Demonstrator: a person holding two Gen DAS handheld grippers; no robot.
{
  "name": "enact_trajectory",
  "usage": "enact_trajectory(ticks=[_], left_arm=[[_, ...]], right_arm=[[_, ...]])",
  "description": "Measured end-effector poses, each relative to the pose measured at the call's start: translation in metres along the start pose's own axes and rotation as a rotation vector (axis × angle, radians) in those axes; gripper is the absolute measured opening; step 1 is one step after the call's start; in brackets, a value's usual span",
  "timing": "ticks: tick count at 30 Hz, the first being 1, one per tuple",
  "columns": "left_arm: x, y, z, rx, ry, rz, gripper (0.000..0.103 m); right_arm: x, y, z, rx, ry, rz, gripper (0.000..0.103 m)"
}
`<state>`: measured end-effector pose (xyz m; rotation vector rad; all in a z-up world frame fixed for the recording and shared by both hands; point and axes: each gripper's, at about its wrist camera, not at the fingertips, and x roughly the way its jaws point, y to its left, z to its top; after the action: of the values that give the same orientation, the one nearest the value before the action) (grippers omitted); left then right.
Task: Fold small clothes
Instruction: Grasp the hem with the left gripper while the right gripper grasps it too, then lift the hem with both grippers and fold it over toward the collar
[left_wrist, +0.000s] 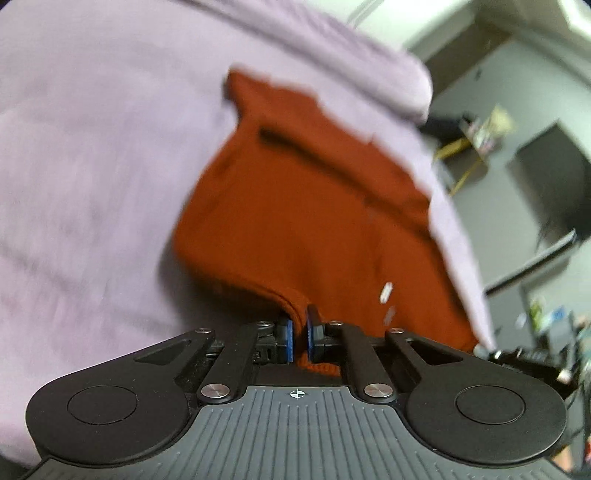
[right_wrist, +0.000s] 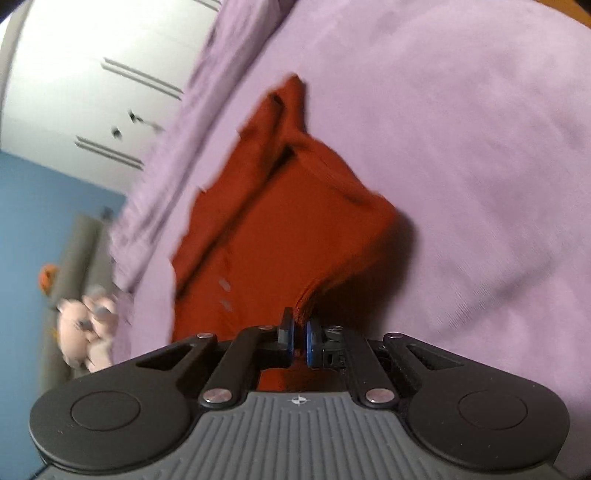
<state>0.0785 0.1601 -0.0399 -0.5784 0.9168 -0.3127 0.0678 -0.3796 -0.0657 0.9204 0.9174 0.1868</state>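
Your left gripper (left_wrist: 298, 334) is pinched tight on a hem edge of the rust-red garment (left_wrist: 295, 206); the cloth runs up between the blue pads (left_wrist: 286, 338), and a bit of it shows below them too. Your right gripper (right_wrist: 299, 338) is clamped the same way on another bunched edge of the rust-red garment (right_wrist: 280, 229), the fabric rising in a peak from its fingertips. Both views are blurred.

Beyond the pads, the garment drapes away from each gripper and lies across the lilac bedsheet (left_wrist: 92, 166), partly creased, with a dark slit-like fold near its far end. Small pale marks show on the fabric close to each gripper.

Past the sheet's edge, the left view shows grey walls and cluttered shelves (left_wrist: 491, 129). The right view shows a white wardrobe (right_wrist: 92, 74), a blue wall (right_wrist: 44, 206) and a pink plush toy (right_wrist: 88, 328).
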Motion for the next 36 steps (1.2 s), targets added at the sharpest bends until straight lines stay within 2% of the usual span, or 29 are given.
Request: enact_trajectory(ticks=[2,4,7,11,15,18,20,22,25,27,31,33,36], left_arm=[[-0.001,-0.005,0.02,-0.006,-0.058,0.006,0.008],[0.006,-0.009,0.039,-0.012,-0.1,0.027,0.007],[0.028,-0.016,0.062,0.019,-0.14,0.121,0.005],[0.063,-0.015,0.079,0.053,-0.129,0.232,0.005],[0.087,-0.008,0.078,0.104,-0.083,0.301,0.005],[0.091,-0.001,0.077,0.099,-0.076,0.292,0.007],[0.086,0.004,0.076,0.079,-0.096,0.266,0.014],[0.077,0.008,0.077,0.071,-0.122,0.25,0.021],[0.071,0.009,0.079,0.118,-0.116,0.227,0.023],[0.072,0.006,0.077,0.167,-0.09,0.214,0.029],[0.086,-0.003,0.07,0.258,-0.033,0.244,0.033],[0.093,-0.005,0.067,0.297,-0.008,0.252,0.042],[0.098,-0.006,0.068,0.311,0.004,0.251,0.041]], right_arm=[[0.011,0.016,0.016,-0.036,-0.044,0.004,0.005],[0.025,0.031,0.03,-0.091,-0.082,-0.03,0.005],[0.054,0.047,0.048,-0.181,-0.12,-0.112,0.005],[0.089,0.056,0.06,-0.307,-0.138,-0.246,0.005],[0.112,0.054,0.06,-0.421,-0.105,-0.337,0.005],[0.102,0.057,0.054,-0.492,-0.121,-0.337,0.007],[0.089,0.058,0.051,-0.542,-0.166,-0.323,0.017],[0.075,0.06,0.044,-0.627,-0.229,-0.328,0.032],[0.069,0.06,0.04,-0.723,-0.232,-0.357,0.033],[0.072,0.056,0.04,-0.738,-0.202,-0.345,0.033],[0.08,0.057,0.039,-0.774,-0.169,-0.352,0.033],[0.084,0.06,0.04,-0.79,-0.161,-0.358,0.033],[0.091,0.06,0.042,-0.8,-0.149,-0.366,0.033]])
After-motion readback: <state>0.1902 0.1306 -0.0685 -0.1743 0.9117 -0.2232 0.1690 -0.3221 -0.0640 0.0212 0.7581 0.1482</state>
